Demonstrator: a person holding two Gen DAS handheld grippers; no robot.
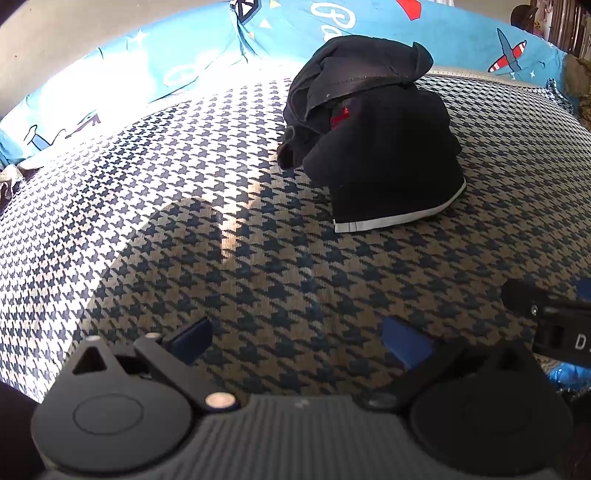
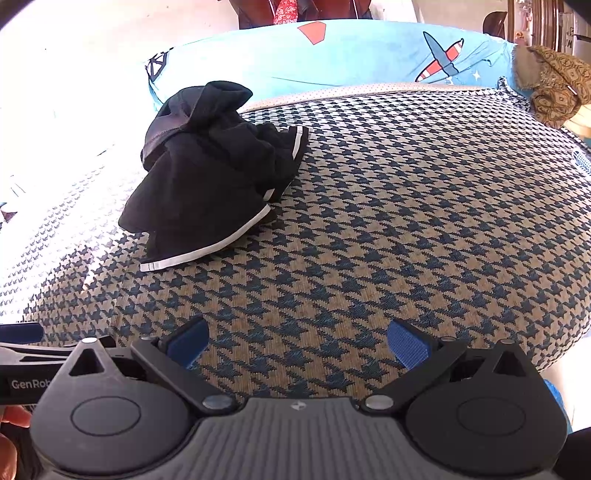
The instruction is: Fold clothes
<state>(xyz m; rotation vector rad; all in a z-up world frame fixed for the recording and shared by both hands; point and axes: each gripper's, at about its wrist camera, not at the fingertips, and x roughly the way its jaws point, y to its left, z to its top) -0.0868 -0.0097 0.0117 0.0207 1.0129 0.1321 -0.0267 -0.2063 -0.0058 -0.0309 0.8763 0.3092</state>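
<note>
Both the left gripper [image 1: 299, 341] and right gripper [image 2: 297, 345] hover spread and empty over the checked cover [image 2: 388, 221], since the crumpled black shorts [image 1: 373, 147] await unfolding.

Bed cover: a houndstooth blanket [image 2: 388, 229] in dark blue and tan lay spread over the bed, partly in bright sunlight on the left side.
Sheet behind: a light blue sheet [image 1: 461, 40] printed with red-and-white aeroplanes and white lettering ran along the far edge.
Far right: a brown patterned cloth [image 2: 554, 88] lay bunched just beside the blanket's corner.
Background: a pale wall [image 1: 74, 33] stood beyond.
</note>
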